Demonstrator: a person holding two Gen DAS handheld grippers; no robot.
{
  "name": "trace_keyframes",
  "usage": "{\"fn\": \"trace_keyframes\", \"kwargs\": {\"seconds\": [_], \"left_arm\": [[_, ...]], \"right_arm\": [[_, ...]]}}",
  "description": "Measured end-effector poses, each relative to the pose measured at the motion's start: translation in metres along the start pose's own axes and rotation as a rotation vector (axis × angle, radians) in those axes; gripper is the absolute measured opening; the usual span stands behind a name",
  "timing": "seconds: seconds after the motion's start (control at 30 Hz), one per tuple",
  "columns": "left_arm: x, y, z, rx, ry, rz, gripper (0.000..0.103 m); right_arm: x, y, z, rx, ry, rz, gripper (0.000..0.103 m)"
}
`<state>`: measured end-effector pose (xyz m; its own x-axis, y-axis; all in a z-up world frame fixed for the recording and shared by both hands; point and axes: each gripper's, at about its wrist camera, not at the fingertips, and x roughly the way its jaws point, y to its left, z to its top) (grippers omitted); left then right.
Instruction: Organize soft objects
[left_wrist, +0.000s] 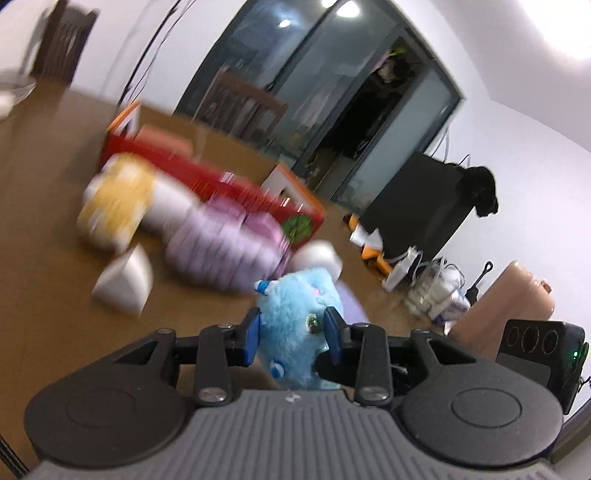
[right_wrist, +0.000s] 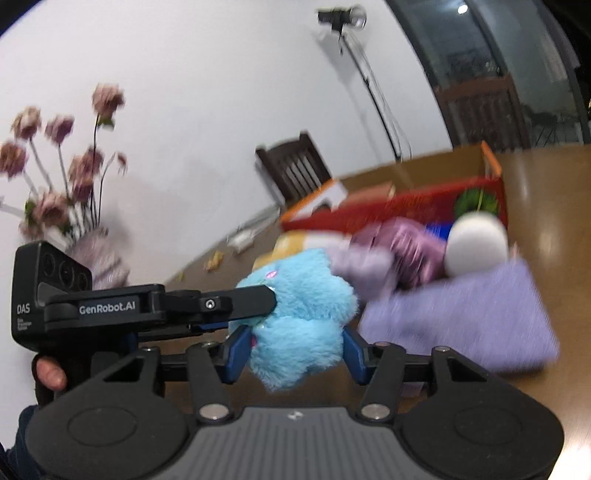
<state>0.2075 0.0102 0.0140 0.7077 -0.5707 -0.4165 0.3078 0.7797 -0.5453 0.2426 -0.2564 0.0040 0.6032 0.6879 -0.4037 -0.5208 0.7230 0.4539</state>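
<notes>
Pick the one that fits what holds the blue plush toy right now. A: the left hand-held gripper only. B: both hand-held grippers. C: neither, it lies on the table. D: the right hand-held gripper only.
B: the blue plush toy sits squeezed between the right hand-held gripper, and the left hand-held gripper also clamps it.

1. I am working in a home dining room: a wooden dining table (left_wrist: 44, 206) with dark slatted chairs (right_wrist: 295, 166).
2. A vase of dried pink flowers (right_wrist: 62, 166) stands against a white wall.
3. Glass sliding doors (left_wrist: 332, 92) (dark beyond) and a suitcase (left_wrist: 513, 302) suggest someone lives here.
</notes>
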Motion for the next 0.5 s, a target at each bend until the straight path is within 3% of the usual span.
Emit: {"fn": "trace_keyframes", "kwargs": {"seconds": [0.17, 0.37, 0.5], "left_arm": [[-0.017, 0.016, -0.028, -0.041, 0.007, 0.069, 0.038], [-0.035, 0.026, -0.03, -0.057, -0.025, 0.067, 0.045], [-0.039, 0.025, -0.03, -0.042, -0.052, 0.062, 0.046]], "right_arm": [[-0.006, 0.023, -0.029, -0.012, 0.027, -0.051, 0.053], [-0.021, 0.026, -0.038, 0.005, -0.011, -0.114, 0.053], [-0.019, 0.026, -0.035, 0.005, -0.005, -0.109, 0.053]]}}
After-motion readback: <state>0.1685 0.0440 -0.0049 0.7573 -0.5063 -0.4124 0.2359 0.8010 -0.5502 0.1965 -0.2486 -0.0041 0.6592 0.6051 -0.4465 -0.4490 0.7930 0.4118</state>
